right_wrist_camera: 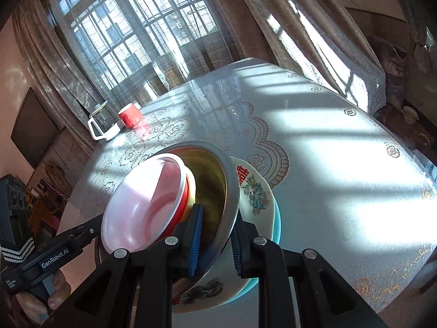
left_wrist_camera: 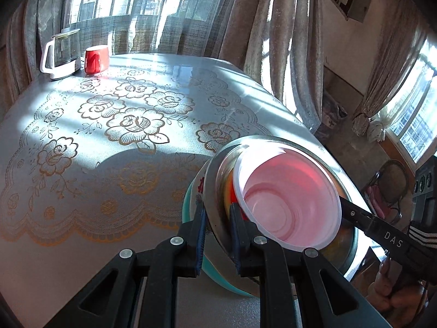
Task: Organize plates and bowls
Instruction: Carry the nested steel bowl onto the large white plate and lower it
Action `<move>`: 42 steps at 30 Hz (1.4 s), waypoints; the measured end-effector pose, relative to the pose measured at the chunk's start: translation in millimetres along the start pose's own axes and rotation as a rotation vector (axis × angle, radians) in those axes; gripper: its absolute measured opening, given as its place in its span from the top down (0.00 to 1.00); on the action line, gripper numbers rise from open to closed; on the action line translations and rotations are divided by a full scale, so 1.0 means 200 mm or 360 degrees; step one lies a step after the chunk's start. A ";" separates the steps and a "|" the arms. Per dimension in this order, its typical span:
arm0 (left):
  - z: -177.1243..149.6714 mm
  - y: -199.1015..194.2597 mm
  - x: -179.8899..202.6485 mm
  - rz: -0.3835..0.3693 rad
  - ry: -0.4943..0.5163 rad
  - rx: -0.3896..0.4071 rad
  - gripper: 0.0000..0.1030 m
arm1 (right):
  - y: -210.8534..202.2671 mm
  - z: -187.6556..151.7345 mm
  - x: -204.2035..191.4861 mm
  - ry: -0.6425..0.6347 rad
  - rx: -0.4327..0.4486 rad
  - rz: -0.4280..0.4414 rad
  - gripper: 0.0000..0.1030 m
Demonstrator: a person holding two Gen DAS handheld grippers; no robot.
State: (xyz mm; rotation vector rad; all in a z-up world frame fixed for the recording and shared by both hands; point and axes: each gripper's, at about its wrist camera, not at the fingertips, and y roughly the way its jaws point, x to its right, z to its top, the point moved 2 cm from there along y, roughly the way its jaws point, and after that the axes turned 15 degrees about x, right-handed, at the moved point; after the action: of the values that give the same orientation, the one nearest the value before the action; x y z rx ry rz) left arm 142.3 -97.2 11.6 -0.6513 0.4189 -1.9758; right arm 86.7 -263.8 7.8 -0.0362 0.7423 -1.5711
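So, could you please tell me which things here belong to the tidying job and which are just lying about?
Job: steel bowl, red-and-white bowl nested inside it, decorated plate beneath, left gripper, right gripper.

Lying about: red cup, glass kettle.

The steel bowl (left_wrist_camera: 215, 180) looks like brushed metal, its rim dull grey and its inside (right_wrist_camera: 210, 188) a glossy, brassy mirror. The pink bowl (left_wrist_camera: 289, 199) nested in it seems thin, smooth plastic, translucent where sun passes through, with a red outer wall (right_wrist_camera: 183, 205). The plate (right_wrist_camera: 256, 194) beneath is glazed ceramic, shiny, with printed decoration and a teal underside. The tabletop (left_wrist_camera: 114, 125) carries a lace-patterned cloth under a glossy clear sheet that reflects the window. Each claw (left_wrist_camera: 217, 232) (right_wrist_camera: 214, 237) is matt black plastic with ribbed blue rubbery pads. The red cup (left_wrist_camera: 96, 58) is glossy; the jug (left_wrist_camera: 61, 54) is clear glass with white plastic.
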 end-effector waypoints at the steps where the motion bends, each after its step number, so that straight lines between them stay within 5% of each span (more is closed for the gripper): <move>1: -0.01 0.01 0.00 0.0000 0.0000 -0.0008 0.83 | 0.01 0.00 0.01 0.0000 -0.0003 -0.0005 0.81; 42: -0.04 0.02 0.06 0.0112 0.0048 -0.0020 0.80 | -0.06 -0.04 0.09 0.0081 0.0028 -0.0035 0.79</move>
State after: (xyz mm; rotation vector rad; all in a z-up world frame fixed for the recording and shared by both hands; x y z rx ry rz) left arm 135.3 -108.9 6.9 -0.6077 0.4668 -1.9197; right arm 69.9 -276.1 -0.5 0.0086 0.7700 -1.6045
